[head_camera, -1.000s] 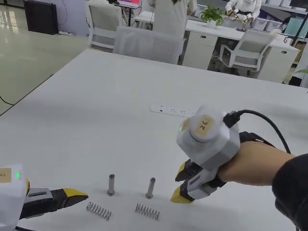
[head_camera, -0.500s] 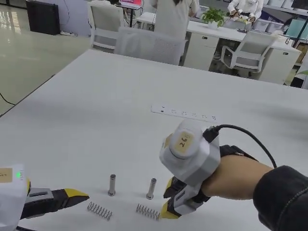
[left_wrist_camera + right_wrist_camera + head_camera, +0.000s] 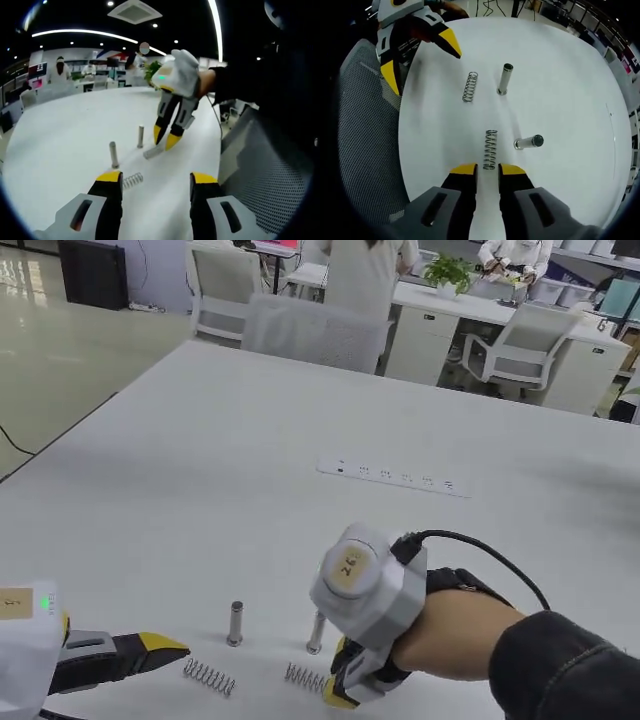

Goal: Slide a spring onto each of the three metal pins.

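Two short metal pins stand upright on the white table (image 3: 250, 450), a left pin (image 3: 235, 623) and a right pin (image 3: 315, 632). One spring (image 3: 208, 677) lies in front of the left pin, and a second spring (image 3: 303, 677) lies in front of the right pin. My right gripper (image 3: 489, 170) is low over the table, open by a narrow gap, with the second spring's (image 3: 490, 149) near end just ahead of its yellow tips. My left gripper (image 3: 156, 177) is open and holds nothing; the first spring (image 3: 132, 180) lies just beyond its left jaw.
A white power strip (image 3: 392, 478) lies farther back on the table. The table's front edge runs close to both grippers, with a mesh chair (image 3: 365, 150) below it. Desks, chairs and people are far behind the table.
My right gripper has moved left and down, from beside the right pin to the near end of the right-hand spring. The left gripper has stayed put.
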{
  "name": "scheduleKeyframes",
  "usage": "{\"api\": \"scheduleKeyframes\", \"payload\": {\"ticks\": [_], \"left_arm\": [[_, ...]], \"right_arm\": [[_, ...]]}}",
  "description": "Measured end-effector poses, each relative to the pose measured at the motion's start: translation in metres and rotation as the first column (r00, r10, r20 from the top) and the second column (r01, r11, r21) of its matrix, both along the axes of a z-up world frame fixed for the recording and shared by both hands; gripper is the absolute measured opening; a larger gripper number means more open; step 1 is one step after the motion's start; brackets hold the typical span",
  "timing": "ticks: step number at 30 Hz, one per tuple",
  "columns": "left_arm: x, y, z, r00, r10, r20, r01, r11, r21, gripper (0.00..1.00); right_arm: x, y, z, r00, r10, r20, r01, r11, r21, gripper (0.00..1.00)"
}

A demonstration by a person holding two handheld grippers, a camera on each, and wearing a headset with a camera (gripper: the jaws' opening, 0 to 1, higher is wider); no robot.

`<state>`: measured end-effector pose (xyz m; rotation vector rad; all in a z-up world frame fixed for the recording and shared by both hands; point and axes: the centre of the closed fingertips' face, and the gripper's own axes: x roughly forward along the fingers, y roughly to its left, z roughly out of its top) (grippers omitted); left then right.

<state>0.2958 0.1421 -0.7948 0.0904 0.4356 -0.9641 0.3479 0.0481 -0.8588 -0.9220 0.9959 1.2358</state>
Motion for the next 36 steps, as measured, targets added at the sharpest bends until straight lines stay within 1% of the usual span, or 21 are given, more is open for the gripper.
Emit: {"api": "scheduleKeyframes", "payload": {"ticks": [9, 11, 15, 17, 20, 24, 26, 27, 31, 34, 36], "left_arm": [[-0.001, -0.001, -0.001, 1.000, -0.003, -0.002, 0.003, 1.000, 0.001, 0.48], [0.000, -0.001, 0.000, 1.000, -0.002, -0.001, 0.002, 1.000, 0.000, 0.48], [0.000, -0.001, -0.001, 1.000, -0.003, -0.002, 0.003, 1.000, 0.000, 0.48], [0.000, -0.002, -0.001, 1.000, -0.004, -0.002, 0.004, 1.000, -0.001, 0.48], [0.000, -0.003, -0.001, 1.000, -0.006, -0.002, 0.006, 1.000, -0.002, 0.47], [0.000, -0.004, 0.000, 1.000, -0.010, -0.001, 0.010, 1.000, -0.001, 0.47], [0.000, -0.005, 0.000, 1.000, -0.013, 0.000, 0.013, 1.000, -0.001, 0.47], [0.000, -0.005, 0.000, 1.000, -0.016, 0.001, 0.016, 1.000, 0.001, 0.47], [0.001, -0.008, 0.000, 1.000, -0.028, 0.001, 0.028, 1.000, 0.006, 0.46], [0.001, -0.012, 0.000, 0.999, -0.045, 0.003, 0.045, 0.999, 0.010, 0.46], [0.002, -0.016, 0.001, 0.998, -0.061, 0.003, 0.061, 0.998, 0.013, 0.45]], "right_arm": [[0.001, 0.002, -0.006, 1.000, -0.007, -0.002, 0.007, 1.000, -0.006, 0.12], [0.002, 0.001, -0.008, 1.000, -0.009, 0.002, 0.009, 1.000, -0.014, 0.11], [0.005, 0.001, -0.008, 1.000, -0.013, 0.013, 0.013, 1.000, -0.022, 0.10], [0.004, 0.001, -0.009, 1.000, -0.016, 0.005, 0.016, 1.000, -0.027, 0.08], [0.004, 0.001, -0.009, 1.000, -0.026, -0.003, 0.026, 0.999, -0.029, 0.08], [0.004, 0.000, -0.008, 1.000, -0.025, -0.004, 0.025, 0.999, -0.025, 0.08], [0.004, 0.000, -0.008, 0.999, -0.035, -0.005, 0.035, 0.999, -0.021, 0.08], [0.004, -0.001, -0.008, 0.999, -0.035, -0.003, 0.035, 0.999, -0.027, 0.08], [0.002, -0.004, -0.003, 0.999, -0.032, -0.008, 0.032, 0.999, -0.029, 0.07], [0.000, -0.005, 0.003, 1.000, -0.029, -0.007, 0.029, 0.999, -0.030, 0.07], [-0.002, -0.004, 0.010, 1.000, -0.028, -0.014, 0.027, 1.000, -0.015, 0.07]]}}
